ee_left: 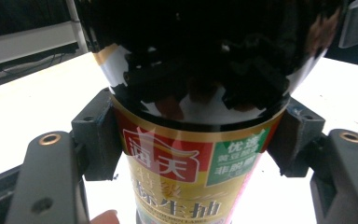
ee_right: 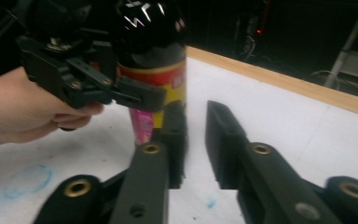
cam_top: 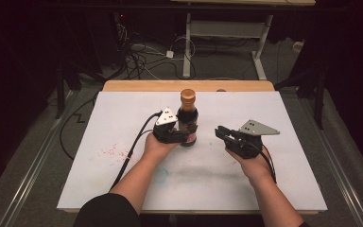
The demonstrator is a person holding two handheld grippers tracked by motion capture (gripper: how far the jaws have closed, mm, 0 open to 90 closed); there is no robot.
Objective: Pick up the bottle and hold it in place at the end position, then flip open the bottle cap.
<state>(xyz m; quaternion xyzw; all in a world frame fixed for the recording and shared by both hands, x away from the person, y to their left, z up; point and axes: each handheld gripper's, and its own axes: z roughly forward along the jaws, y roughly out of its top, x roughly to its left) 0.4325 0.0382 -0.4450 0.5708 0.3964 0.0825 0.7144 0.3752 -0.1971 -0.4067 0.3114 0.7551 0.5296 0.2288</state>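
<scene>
A dark sauce bottle [cam_top: 187, 118] with an orange cap and a red and gold label stands upright near the middle of the white table top [cam_top: 264, 109]. My left gripper [cam_top: 185, 137] comes in from the left and is shut on the bottle's lower body. In the left gripper view the pads [ee_left: 98, 135] press both sides of the bottle [ee_left: 186, 163] at the top of the label. My right gripper [cam_top: 219, 131] hovers a short way to the right of the bottle, pointing left at it. Its jaws [ee_right: 196, 116] stand nearly together with nothing between them; the bottle [ee_right: 154, 70] lies just beyond.
The white top has a wooden strip [cam_top: 142, 85] along its far edge. A red speckled stain [cam_top: 111, 152] lies front left and a faint blue ring [cam_top: 162, 174] near my left forearm. Cables [cam_top: 142, 56] and a desk frame [cam_top: 187, 47] stand on the floor beyond.
</scene>
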